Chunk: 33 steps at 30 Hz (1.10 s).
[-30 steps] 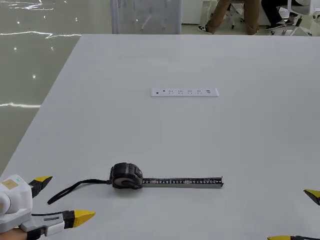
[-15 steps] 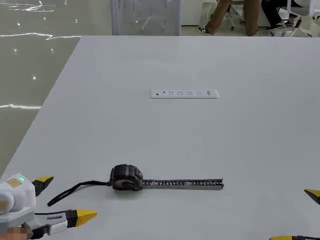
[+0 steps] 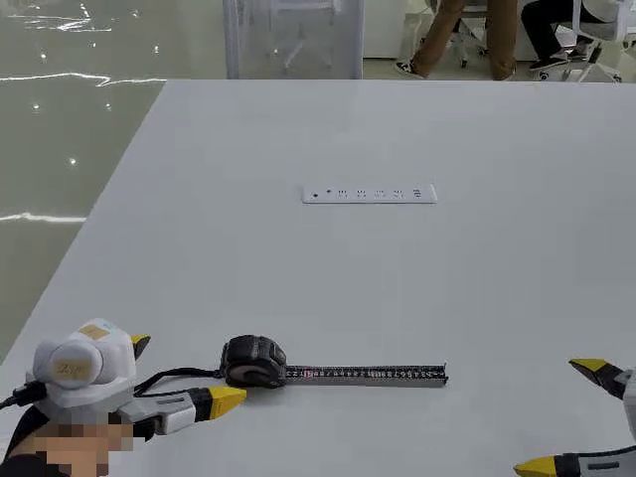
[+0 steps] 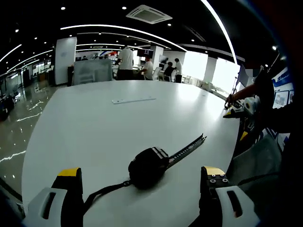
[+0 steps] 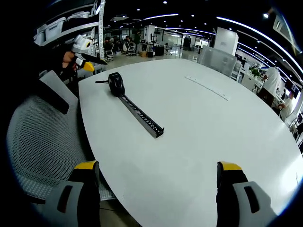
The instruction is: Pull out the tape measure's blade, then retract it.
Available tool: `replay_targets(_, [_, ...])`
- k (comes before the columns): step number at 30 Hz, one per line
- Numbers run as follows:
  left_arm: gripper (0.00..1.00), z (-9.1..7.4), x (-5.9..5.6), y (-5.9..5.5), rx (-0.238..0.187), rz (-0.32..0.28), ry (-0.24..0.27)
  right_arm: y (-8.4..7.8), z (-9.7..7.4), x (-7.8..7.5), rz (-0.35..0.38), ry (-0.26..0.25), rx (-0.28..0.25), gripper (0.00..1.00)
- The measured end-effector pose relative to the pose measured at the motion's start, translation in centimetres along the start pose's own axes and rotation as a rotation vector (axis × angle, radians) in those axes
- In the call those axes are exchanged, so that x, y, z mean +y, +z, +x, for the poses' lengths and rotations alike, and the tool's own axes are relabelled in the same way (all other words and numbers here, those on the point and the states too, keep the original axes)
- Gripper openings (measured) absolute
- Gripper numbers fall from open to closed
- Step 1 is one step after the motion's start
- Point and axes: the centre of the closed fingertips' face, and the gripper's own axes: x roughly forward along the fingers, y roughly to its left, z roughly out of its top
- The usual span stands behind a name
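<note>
On the near side of the power strip [image 3: 369,194], the white desk [image 3: 497,278] ran bare down to my two grippers. The left gripper [image 3: 187,370] sat well nearer to me than the strip and off past its left end. Its yellow-tipped jaws were spread wide and pinched nothing. The right gripper [image 3: 558,415] hung nearer still, well out past the strip's right end, with its jaws also spread and holding nothing.

The tape measure [image 3: 253,361] lay flat on the desk, on my side of the strip, with its dark case a little past the strip's left end. In the left gripper view I saw the case ahead between the open jaws, and neither jaw touched it. The blade [image 3: 366,375] was drawn out of the case and lay on the desk about parallel to the strip. Its hooked end reached just past the strip's right end. The black wrist strap [image 4: 106,190] trailed from the case away from the strip, toward the left gripper's jaws.
</note>
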Motion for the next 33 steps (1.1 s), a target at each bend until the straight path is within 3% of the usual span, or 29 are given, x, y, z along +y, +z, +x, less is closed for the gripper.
replay_targets(8, [1.00,2.9,-1.1,1.7,-0.037,-0.024,0.027,1.6,1.7,-0.8,-0.085,0.048,0.030,0.98])
replay_targets(12, [1.00,4.1,-1.4,1.3,-0.018,-0.039,0.057,2.4,2.7,-0.9,-0.119,0.074,0.038,0.97])
replay_targets(15, [1.00,4.9,-1.3,0.5,-0.002,-0.040,0.120,2.9,3.6,-0.8,-0.148,0.092,0.047,0.96])
replay_targets(17, [1.00,5.2,-0.9,0.5,-0.026,-0.033,0.180,3.1,4.1,-0.7,-0.161,0.104,0.055,0.96])
replay_targets(19, [1.00,5.4,-0.7,0.4,-0.055,-0.073,0.223,3.3,4.6,-0.6,-0.175,0.115,0.061,0.96])
replay_targets(21, [1.00,5.5,-0.6,-0.2,-0.055,-0.081,0.263,3.5,5.1,-0.6,-0.184,0.125,0.062,0.95])
replay_targets(24, [1.00,5.6,-0.8,-0.6,-0.067,-0.105,0.289,3.7,5.8,-0.5,-0.188,0.139,0.066,0.95])
replay_targets(29, [1.00,5.8,-0.6,0.3,-0.151,-0.108,0.314,4.0,7.0,-0.4,-0.225,0.166,0.081,0.94])
replay_targets(31, [1.00,5.9,-0.1,0.3,-0.186,-0.109,0.339,4.1,7.5,-0.2,-0.269,0.188,0.095,0.93])
replay_targets(33, [1.00,6.4,0.2,-0.5,-0.179,-0.122,0.344,4.1,8.1,-0.2,-0.322,0.205,0.109,0.93])
